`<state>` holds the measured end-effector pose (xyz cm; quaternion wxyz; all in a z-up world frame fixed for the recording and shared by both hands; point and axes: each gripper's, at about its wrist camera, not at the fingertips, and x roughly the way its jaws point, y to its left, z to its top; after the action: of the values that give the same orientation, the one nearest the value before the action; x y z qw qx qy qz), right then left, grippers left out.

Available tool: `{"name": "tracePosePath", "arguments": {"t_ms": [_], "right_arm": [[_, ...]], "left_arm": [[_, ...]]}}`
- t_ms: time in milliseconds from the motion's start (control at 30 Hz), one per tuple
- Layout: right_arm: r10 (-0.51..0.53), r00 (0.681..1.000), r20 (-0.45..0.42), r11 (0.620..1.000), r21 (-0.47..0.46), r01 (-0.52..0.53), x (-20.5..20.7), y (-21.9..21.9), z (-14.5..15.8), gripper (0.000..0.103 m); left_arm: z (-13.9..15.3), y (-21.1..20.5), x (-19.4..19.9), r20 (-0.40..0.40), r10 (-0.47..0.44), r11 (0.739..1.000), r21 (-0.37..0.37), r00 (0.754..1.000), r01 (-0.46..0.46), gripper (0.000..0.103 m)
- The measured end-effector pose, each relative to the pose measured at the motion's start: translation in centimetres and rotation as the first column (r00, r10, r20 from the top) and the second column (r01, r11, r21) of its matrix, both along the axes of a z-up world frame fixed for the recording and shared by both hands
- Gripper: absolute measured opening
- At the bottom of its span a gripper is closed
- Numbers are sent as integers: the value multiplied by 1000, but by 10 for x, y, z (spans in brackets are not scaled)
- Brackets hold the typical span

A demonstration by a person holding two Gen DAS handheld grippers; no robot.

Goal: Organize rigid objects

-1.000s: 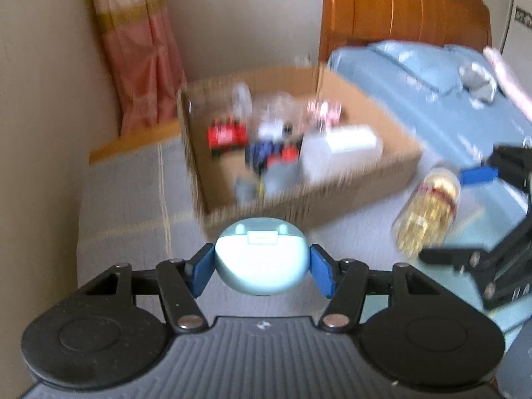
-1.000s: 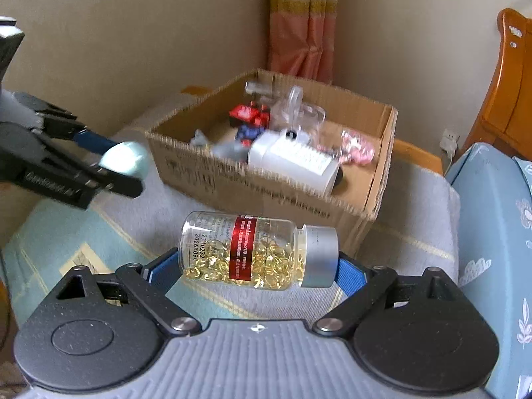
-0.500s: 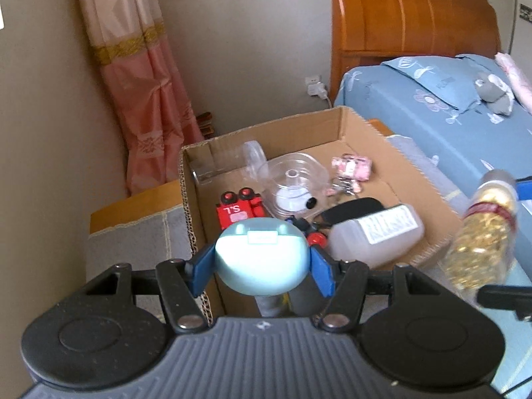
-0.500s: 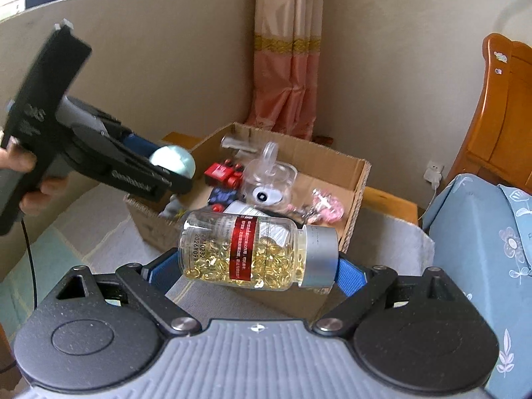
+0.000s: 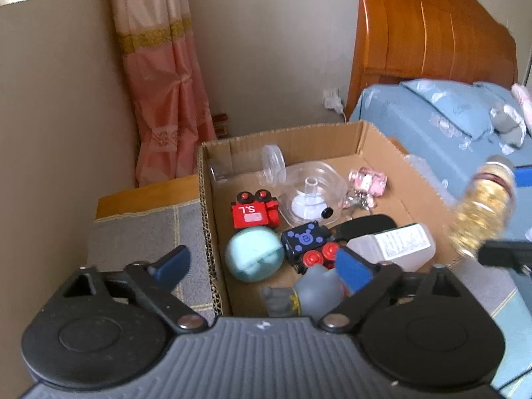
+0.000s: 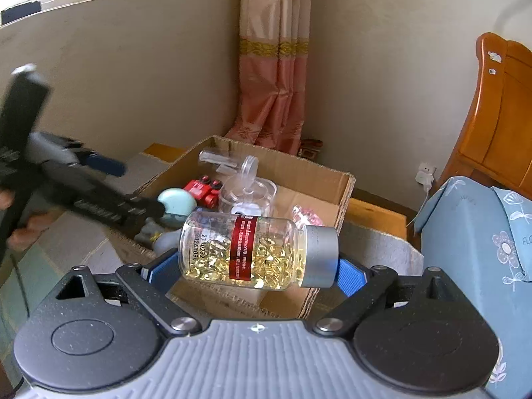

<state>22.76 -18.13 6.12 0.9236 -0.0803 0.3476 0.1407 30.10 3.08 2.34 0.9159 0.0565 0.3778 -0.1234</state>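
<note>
**Ana:** Half a second back the left claw (image 5: 262, 266) had the pale blue round case (image 5: 255, 258) pinched between its pads; that case now lies on the floor of the cardboard box (image 5: 375, 139) and the claw stands wide, holding nothing.

**Ben:** Where in the box?

**Ana:** Against the left wall, at about 7 o'clock from the box's centre. The red toy block (image 5: 253, 211) marked "S.L" sits just beyond it at 12 o'clock, and the dark blue toy block (image 5: 304, 239) is just beside it at 3 o'clock.

**Ben:** What else is inside?

**Ana:** A clear round container (image 5: 311, 189) near the middle, a clear lidded jar (image 5: 246, 163) in the far left corner, a pink trinket (image 5: 367, 181) toward 2 o'clock, a white plastic bottle (image 5: 394, 244) lying on its side at the right, a black flat item (image 5: 364, 224) just behind it, and a grey figurine (image 5: 311, 294) nearest the camera.

**Ben:** And the right claw (image 6: 257, 267)?

**Ana:** Clamped end to end on the capsule bottle (image 6: 246, 254), base on one pad, silver cap on the other. It hangs sideways in the air at the box's near right edge, full of golden capsules.
</note>
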Motion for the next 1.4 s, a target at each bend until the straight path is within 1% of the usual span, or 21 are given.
{"name": "tracePosePath", "arguments": {"t_ms": [200, 267, 367, 567, 667, 800, 900, 1067, 1100, 1167, 1400], "right_arm": [[-39, 999, -25, 999, 9, 39, 35, -1, 5, 97], [-60, 998, -25, 998, 7, 60, 50, -1, 6, 97], [-77, 996, -50, 997, 12, 77, 77, -1, 5, 97], [-137, 982, -131, 990, 13, 139, 131, -1, -11, 97], [-159, 972, -171, 986, 12, 163, 154, 0, -22, 97], [-183, 962, -200, 983, -7, 186, 173, 2, -33, 97], [-205, 957, -207, 978, -16, 206, 181, 2, -38, 97], [-212, 952, -222, 977, -25, 212, 189, 3, -42, 98], [-211, 953, -219, 977, -26, 210, 187, 2, -41, 103], [-202, 957, -207, 979, -16, 203, 183, 2, -39, 103], [-177, 961, -212, 984, -5, 180, 164, 6, -30, 103]], "left_arm": [[11, 2, -25, 34, 3, 1000, 11, 999, -3, 100], [13, 3, -31, 43, -1, 1000, 21, 999, 0, 100], [14, 5, -41, 59, -3, 1000, 26, 998, 1, 100], [14, 11, -56, 68, -9, 1000, 26, 998, 7, 100], [14, 12, -60, 83, -6, 999, 43, 997, 2, 100], [12, 12, -64, 102, 2, 998, 69, 995, -9, 100], [11, 13, -64, 104, 5, 998, 69, 995, -12, 100], [8, 14, -65, 94, 0, 997, 71, 996, -6, 100], [7, 13, -65, 95, -2, 997, 72, 995, -5, 100], [7, 13, -66, 96, -3, 997, 74, 995, -4, 100], [11, 11, -72, 104, -1, 998, 63, 995, -5, 100]]}}
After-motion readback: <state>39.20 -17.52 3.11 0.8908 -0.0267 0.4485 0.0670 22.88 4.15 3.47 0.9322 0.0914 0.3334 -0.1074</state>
